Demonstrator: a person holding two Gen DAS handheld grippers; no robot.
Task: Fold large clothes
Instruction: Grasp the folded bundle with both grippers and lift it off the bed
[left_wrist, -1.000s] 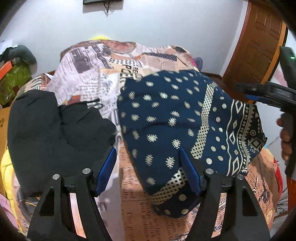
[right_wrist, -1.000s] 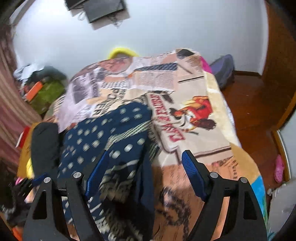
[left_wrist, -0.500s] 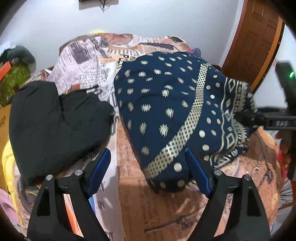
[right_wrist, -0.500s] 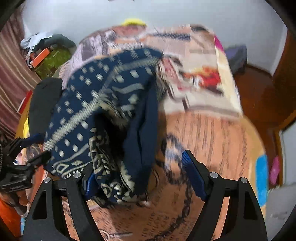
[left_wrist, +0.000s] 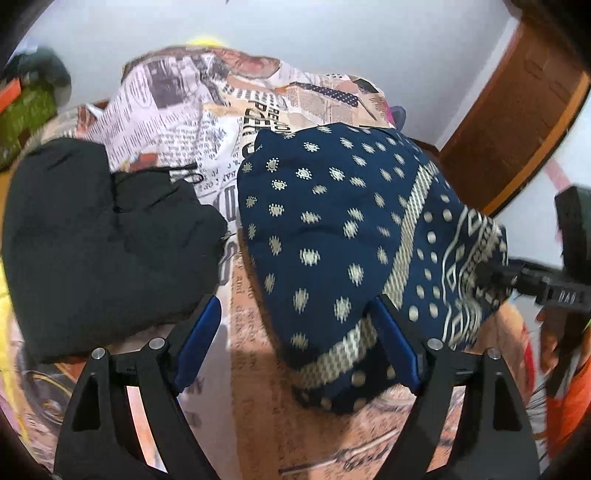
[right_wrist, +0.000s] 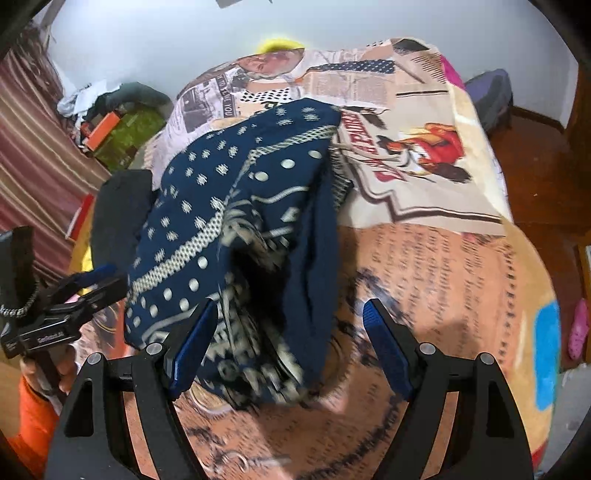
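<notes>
Soft even indoor light, strong fisheye bending, dark vignetted corners, motion blur on patterned cloth

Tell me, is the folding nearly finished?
Partly. The black garment already lies folded on the bedspread. The navy patterned cloth is in hand but still bunched, and both grippers' jaws stand open, not pinching it. Squaring it up remains.

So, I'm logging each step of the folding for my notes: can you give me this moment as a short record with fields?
surface: bed with newspaper-print blanket
garment being folded: navy patterned cloth, bunched into a loose fold
other garment: black garment, folded, beside the navy one
left gripper: open, jaws have just been opening, nothing pressed between the fingers
right gripper: open, at the navy cloth's near edge, no grip
person: orange sleeve
</notes>
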